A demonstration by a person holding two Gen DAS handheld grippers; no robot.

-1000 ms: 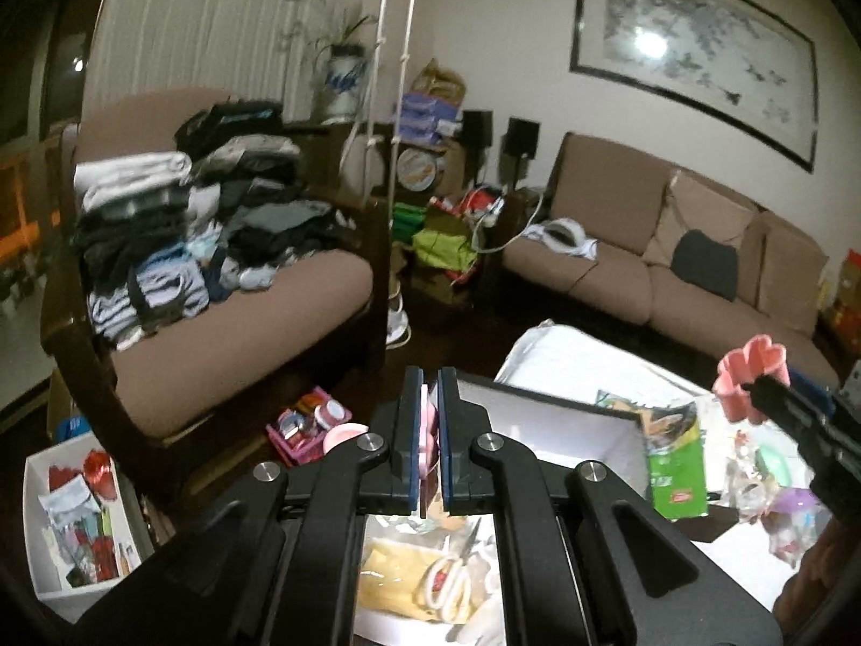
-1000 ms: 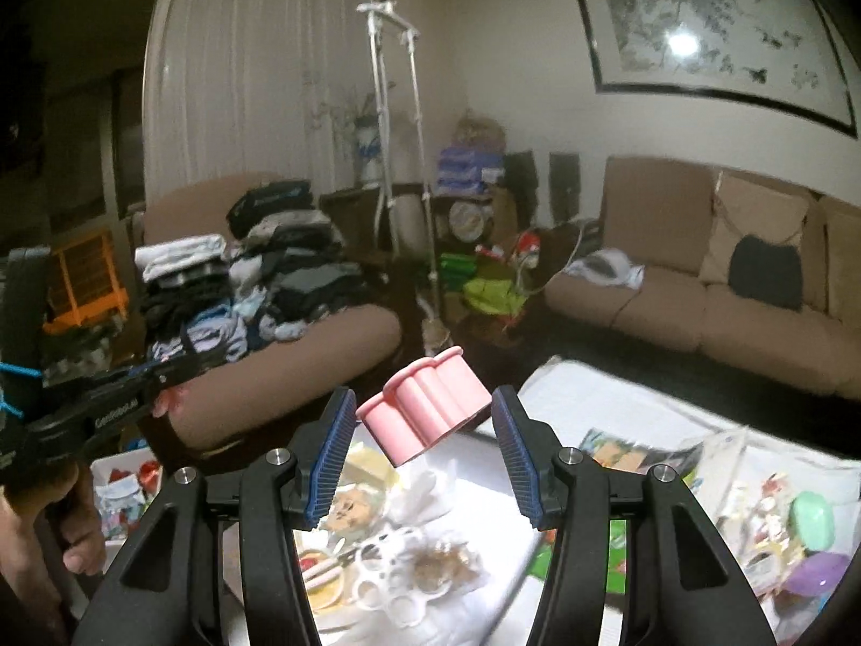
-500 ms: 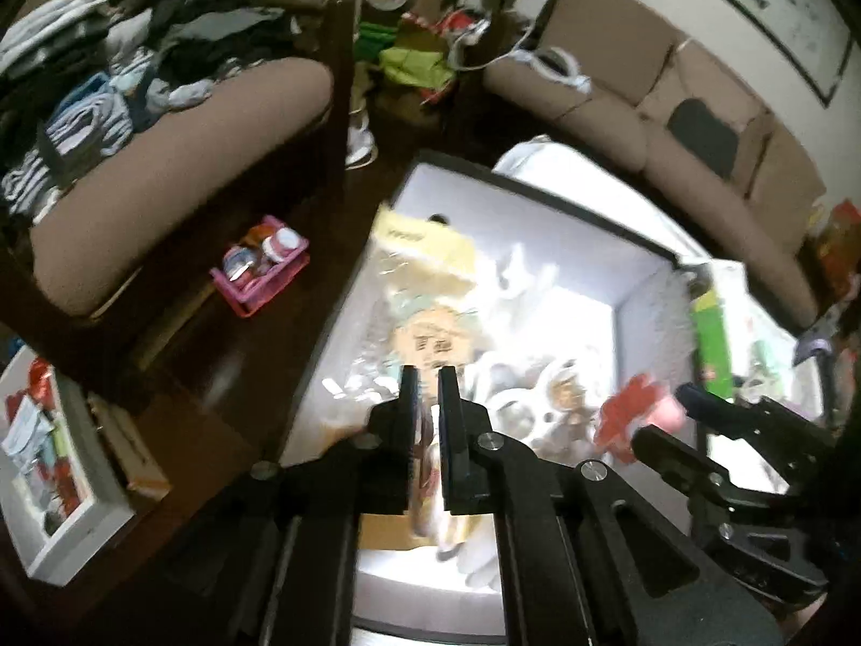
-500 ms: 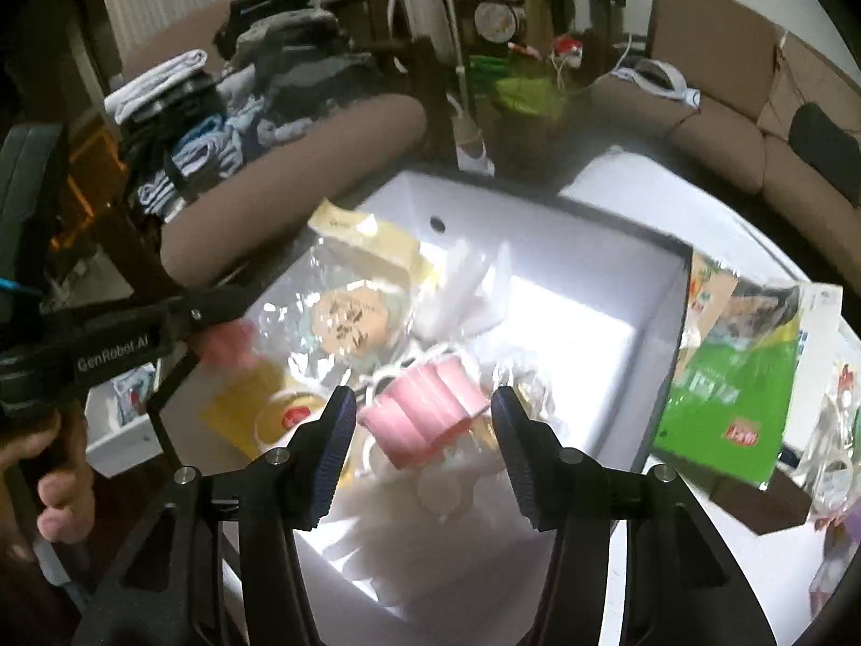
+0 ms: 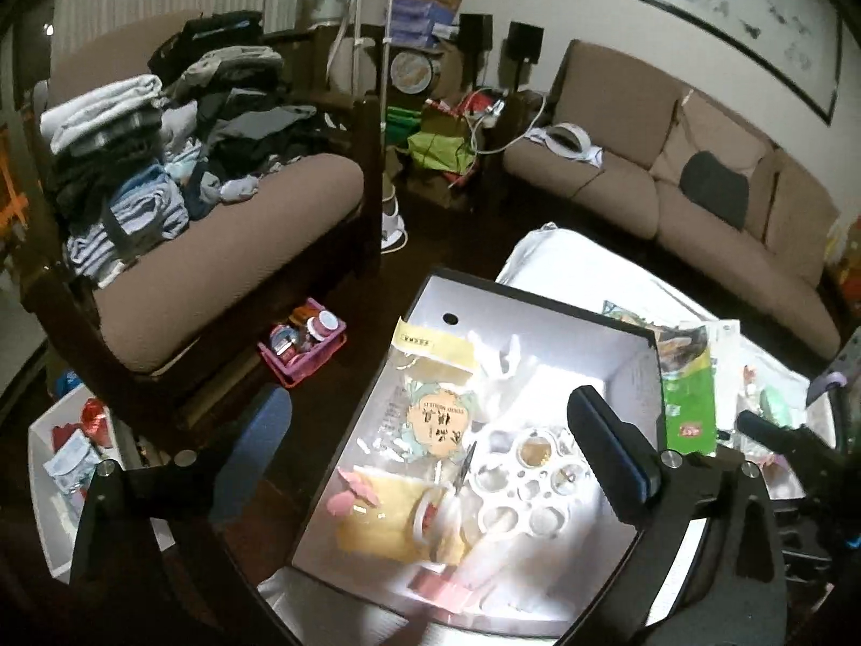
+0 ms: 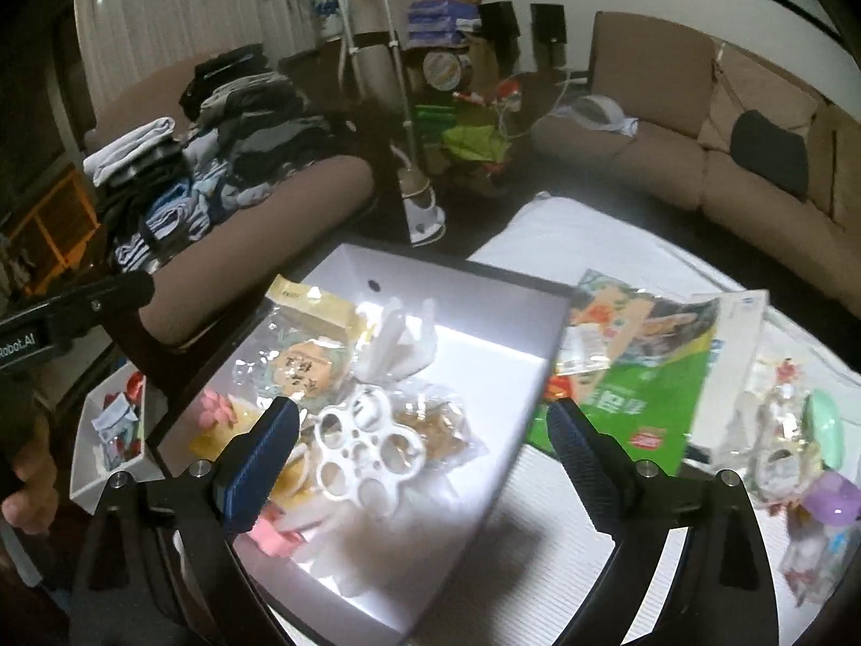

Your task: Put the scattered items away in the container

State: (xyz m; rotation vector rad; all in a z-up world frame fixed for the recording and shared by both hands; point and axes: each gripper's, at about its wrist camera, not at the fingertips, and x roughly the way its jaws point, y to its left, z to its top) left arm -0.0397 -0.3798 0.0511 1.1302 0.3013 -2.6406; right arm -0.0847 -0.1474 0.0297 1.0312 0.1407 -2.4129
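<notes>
Both of your grippers have let go since a moment ago: the left gripper (image 5: 430, 441), then pinched on a small pink piece, now stands wide and empty, and that pink flower piece (image 5: 352, 490) lies at the near left of the white box (image 5: 635, 377); the right gripper (image 6: 425, 449), which carried a pink scalloped mould, is likewise spread wide with nothing between its fingers, and the pink mould (image 6: 274, 535) rests at the box's near edge beside the white ring tray (image 6: 363, 452). What remains scattered sits on the table to the right of the box: the green snack packet (image 6: 635, 393) leaning against the box's right wall, and further right a purple lidded pot (image 6: 831, 498) among small wrapped bits. The packet looks light, crinkly and slippery; you would do best to pinch it at a flat edge or corner, not across its puffy middle; the pot seems rigid and smooth, so close across its body.
</notes>
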